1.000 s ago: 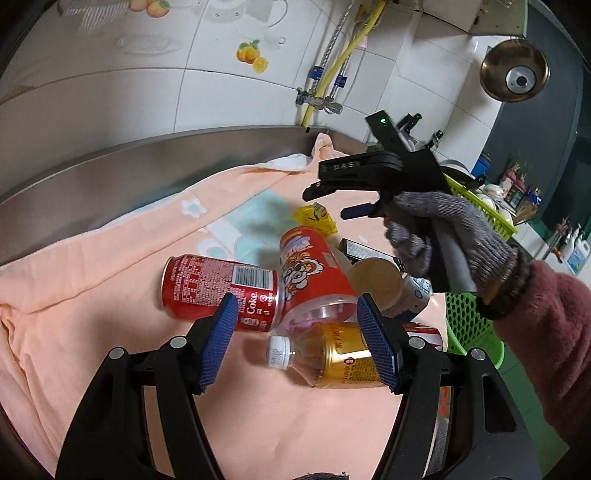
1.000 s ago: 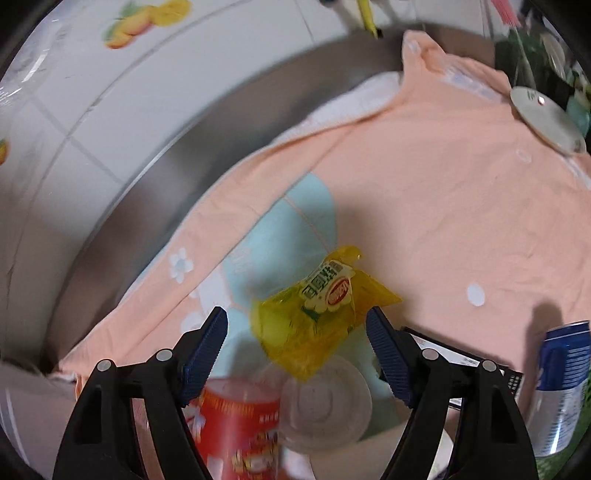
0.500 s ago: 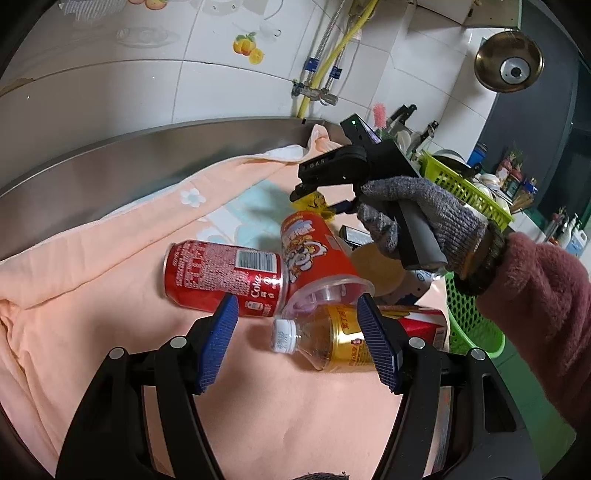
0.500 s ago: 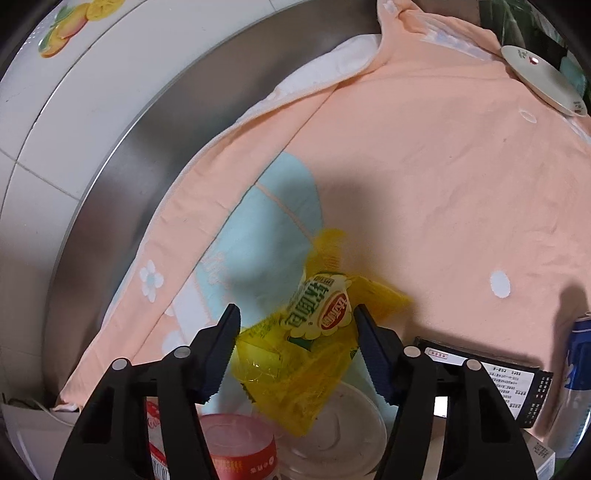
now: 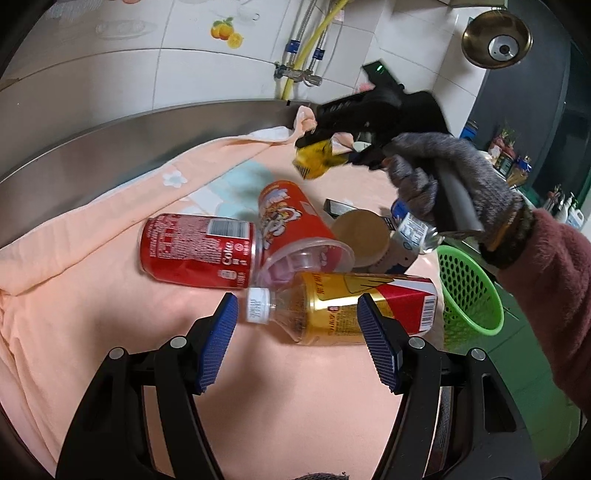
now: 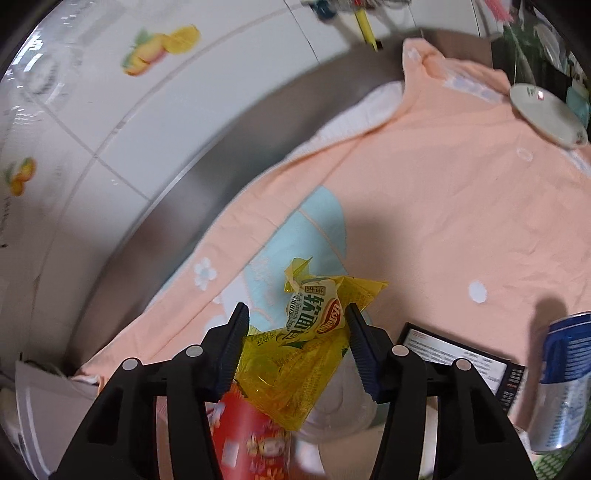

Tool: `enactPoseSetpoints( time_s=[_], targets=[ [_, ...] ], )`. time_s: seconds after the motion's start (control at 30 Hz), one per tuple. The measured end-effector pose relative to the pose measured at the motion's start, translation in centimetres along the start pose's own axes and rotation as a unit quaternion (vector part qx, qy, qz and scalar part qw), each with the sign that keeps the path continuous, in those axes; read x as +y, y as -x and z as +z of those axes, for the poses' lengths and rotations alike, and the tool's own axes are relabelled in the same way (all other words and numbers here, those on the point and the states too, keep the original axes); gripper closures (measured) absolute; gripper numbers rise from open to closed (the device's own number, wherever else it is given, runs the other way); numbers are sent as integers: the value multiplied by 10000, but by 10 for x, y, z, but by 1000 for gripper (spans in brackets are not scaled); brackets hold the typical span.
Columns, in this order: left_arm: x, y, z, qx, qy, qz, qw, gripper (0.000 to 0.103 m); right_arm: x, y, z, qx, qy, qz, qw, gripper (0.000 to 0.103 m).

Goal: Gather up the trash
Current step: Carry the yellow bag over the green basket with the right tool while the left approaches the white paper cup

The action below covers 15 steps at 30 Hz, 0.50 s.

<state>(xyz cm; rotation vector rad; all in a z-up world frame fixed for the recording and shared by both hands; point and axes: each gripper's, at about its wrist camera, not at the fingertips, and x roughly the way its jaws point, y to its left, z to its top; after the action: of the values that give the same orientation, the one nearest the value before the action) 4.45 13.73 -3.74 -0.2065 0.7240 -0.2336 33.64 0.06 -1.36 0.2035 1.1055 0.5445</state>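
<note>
Right gripper (image 6: 295,332) pinching yellow wrapper (image 6: 314,332) clear of the cloth; green basket (image 5: 469,295) sits below its hand, left gripper (image 5: 293,343) spread over bottle (image 5: 332,314)

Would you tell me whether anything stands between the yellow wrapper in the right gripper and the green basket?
Nothing visible blocks it. The right gripper holds the yellow wrapper above the clutter; the green basket sits open beyond the cloth's edge.

I am in a home kitchen. Beyond my fingers (image 5: 218,347) runs a white tiled wall (image 5: 122,74) with fruit stickers (image 5: 225,31), a yellow gas hose (image 5: 314,40) and metal pipes. A steel counter edge (image 5: 110,147) lies before it; bottles and jars (image 5: 513,162) crowd far right.
</note>
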Motion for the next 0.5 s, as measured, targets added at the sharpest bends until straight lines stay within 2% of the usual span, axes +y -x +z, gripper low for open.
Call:
enactPoseSetpoints(
  time_s=[0.13,0.33,0.5],
  targets=[
    [-12,-2,5,-36,-90,-79,9999,37,-3,37,-8,-252,173,89,9995,51],
    [-46,-9,30,-170,-466,-393,9980,37,-19,90,-25,-556,300,102,9979,51],
    [-75,-37,55,-5,-906,-503,9946,37,-46,131,-45,-772,280,133,9965,51]
  ],
)
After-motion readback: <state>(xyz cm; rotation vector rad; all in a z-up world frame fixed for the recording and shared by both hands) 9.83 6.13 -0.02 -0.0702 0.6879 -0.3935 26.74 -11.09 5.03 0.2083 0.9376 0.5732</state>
